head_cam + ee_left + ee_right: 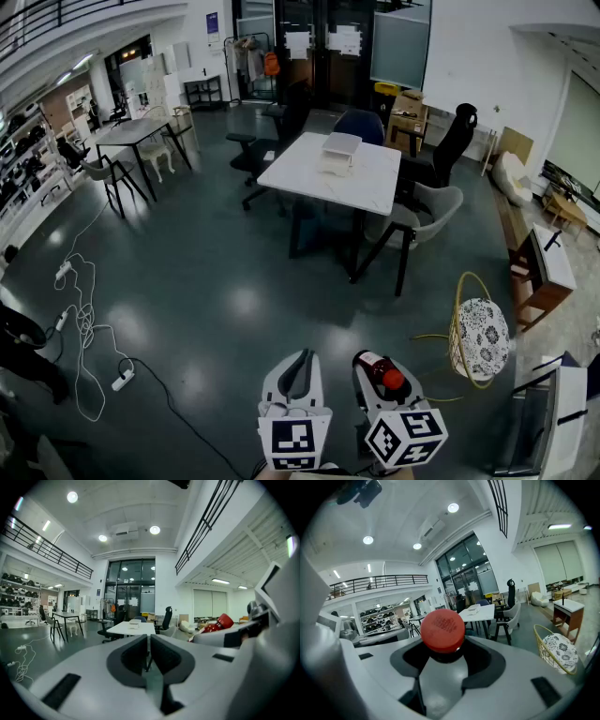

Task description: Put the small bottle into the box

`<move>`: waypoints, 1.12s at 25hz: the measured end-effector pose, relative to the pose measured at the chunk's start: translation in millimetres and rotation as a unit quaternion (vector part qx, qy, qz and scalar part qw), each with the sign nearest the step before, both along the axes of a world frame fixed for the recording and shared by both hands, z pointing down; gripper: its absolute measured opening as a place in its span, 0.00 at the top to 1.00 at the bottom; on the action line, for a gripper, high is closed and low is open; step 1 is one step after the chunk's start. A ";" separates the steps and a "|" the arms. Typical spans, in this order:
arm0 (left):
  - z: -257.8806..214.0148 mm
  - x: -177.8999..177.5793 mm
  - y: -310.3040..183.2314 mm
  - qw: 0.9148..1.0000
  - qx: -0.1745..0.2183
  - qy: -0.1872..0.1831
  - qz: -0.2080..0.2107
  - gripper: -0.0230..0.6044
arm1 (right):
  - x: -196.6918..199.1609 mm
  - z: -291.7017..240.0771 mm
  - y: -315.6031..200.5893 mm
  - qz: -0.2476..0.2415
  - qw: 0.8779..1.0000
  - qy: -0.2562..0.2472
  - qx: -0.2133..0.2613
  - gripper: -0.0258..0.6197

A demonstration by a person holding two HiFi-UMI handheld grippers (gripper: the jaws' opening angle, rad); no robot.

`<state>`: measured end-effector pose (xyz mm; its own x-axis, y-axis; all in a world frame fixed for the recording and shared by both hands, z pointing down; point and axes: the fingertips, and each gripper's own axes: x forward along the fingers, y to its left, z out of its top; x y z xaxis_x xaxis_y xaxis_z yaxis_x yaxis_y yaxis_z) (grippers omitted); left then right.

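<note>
Right hand-held gripper (443, 654) grips small bottle (442, 630) | left hand-held gripper (147, 654) closed | both forward

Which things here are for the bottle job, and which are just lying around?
For the job:
- small red-capped bottle, held in the right hand-held gripper
- flat white box on the white square table, probably where the bottle goes

Just lying about:
- patterned round cushion in a yellow wire frame
- white power strip with its cable
- black office chair
- left hand-held gripper, shut and empty
</note>
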<state>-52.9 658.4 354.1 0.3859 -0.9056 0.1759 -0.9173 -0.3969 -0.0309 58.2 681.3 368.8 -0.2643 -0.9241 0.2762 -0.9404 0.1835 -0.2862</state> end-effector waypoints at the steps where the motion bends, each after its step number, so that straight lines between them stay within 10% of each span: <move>1: -0.1 1.4 -0.7 1.000 0.000 0.000 0.001 0.91 | 1.1 0.0 -0.8 0.000 1.000 -0.001 0.000 0.61; 28: 8.8 -48.1 -136.5 1.000 -0.017 0.012 0.009 0.91 | -45.7 10.1 -133.9 0.007 1.000 -0.003 -0.022 0.61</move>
<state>-101.0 521.9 362.9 0.4070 -0.8917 0.1980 -0.9101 -0.4144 0.0049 12.5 547.4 378.9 -0.2525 -0.9148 0.3152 -0.9414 0.1570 -0.2987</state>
